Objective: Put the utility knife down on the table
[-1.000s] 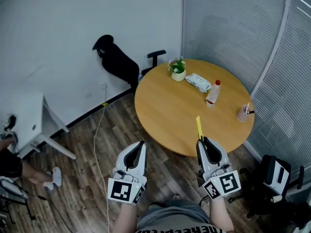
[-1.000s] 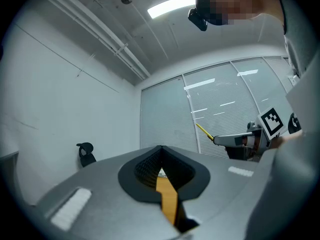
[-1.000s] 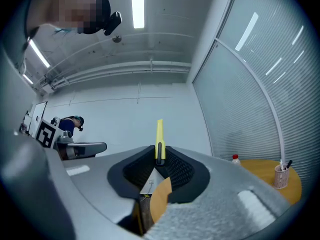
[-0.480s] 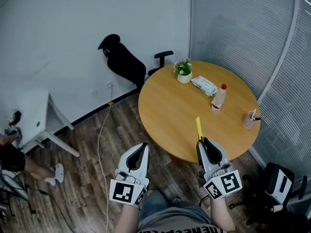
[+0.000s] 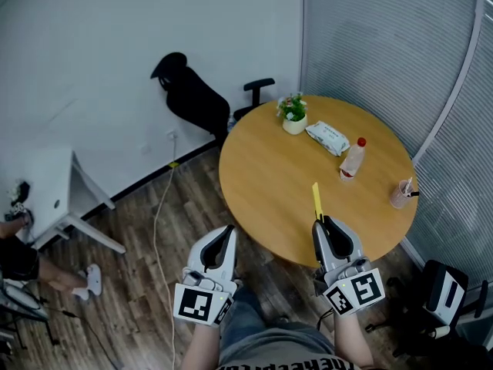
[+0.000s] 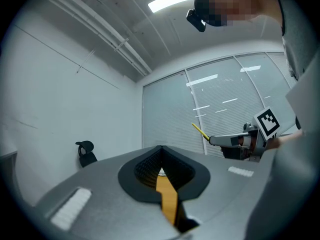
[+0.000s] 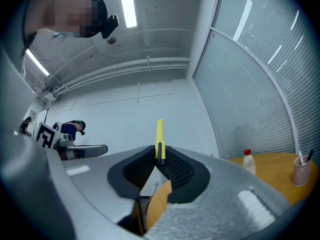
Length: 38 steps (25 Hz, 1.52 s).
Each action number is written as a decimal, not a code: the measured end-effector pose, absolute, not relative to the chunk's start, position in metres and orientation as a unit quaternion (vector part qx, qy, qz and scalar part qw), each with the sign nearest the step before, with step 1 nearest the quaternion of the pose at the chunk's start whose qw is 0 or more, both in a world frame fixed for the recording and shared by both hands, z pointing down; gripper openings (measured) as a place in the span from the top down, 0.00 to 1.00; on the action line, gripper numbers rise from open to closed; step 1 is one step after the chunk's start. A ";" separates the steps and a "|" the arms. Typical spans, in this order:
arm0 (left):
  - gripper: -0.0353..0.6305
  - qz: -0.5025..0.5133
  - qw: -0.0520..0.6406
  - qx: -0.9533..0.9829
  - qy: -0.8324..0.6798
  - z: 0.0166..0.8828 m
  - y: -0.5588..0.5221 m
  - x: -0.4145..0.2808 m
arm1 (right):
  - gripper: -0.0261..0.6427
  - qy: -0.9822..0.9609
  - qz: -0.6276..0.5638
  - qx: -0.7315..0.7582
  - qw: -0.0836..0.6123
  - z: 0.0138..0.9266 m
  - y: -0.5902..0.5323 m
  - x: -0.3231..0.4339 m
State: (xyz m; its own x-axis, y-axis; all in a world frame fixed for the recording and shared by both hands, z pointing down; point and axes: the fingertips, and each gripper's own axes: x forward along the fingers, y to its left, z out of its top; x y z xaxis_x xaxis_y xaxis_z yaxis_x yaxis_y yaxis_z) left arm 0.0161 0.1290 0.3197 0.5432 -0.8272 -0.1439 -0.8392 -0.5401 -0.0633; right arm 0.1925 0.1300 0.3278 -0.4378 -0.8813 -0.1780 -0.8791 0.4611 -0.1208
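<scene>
Clamping one utility knife (image 5: 316, 200): right gripper (image 5: 322, 220); left gripper (image 5: 225, 230), fingers (image 6: 144, 168) together

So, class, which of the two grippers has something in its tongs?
The right gripper: its tongs are shut on the yellow knife, which sticks out over the table edge. The left gripper is shut with nothing between its tongs.

Round wooden bench (image 5: 269, 179): potted plant (image 5: 293, 114) at the far edge, wipes pack (image 5: 326, 137) just beside it, red-capped bottle (image 5: 353, 160) near that, pen cup (image 5: 401, 193) at the right edge.
</scene>
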 end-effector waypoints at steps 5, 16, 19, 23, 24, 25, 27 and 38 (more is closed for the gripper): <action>0.93 0.051 0.061 -0.881 0.466 0.320 0.095 0.005 | 0.86 0.842 -0.005 -0.528 0.110 0.328 0.100 0.183; 0.93 0.052 0.058 -0.888 0.453 0.314 0.012 -0.022 | 0.86 0.831 -0.007 -0.545 0.111 0.324 0.027 0.159; 0.93 0.053 0.056 -0.891 0.447 0.313 -0.006 -0.025 | 0.86 0.829 -0.007 -0.549 0.110 0.323 0.011 0.153; 0.93 0.053 0.055 -0.896 0.438 0.311 -0.030 -0.033 | 0.86 0.823 -0.008 -0.557 0.109 0.322 -0.010 0.144; 0.93 0.053 0.054 -0.897 0.436 0.311 -0.035 -0.036 | 0.86 0.822 -0.009 -0.559 0.110 0.322 -0.014 0.142; 0.93 0.053 0.054 -0.898 0.434 0.310 -0.040 -0.039 | 0.86 0.820 -0.009 -0.561 0.112 0.322 -0.019 0.139; 0.93 0.053 0.054 -0.899 0.431 0.310 -0.050 -0.045 | 0.86 0.818 -0.009 -0.564 0.114 0.321 -0.027 0.134; 0.93 0.059 0.059 -0.910 0.407 0.306 -0.103 -0.075 | 0.86 0.799 -0.001 -0.589 0.120 0.317 -0.070 0.107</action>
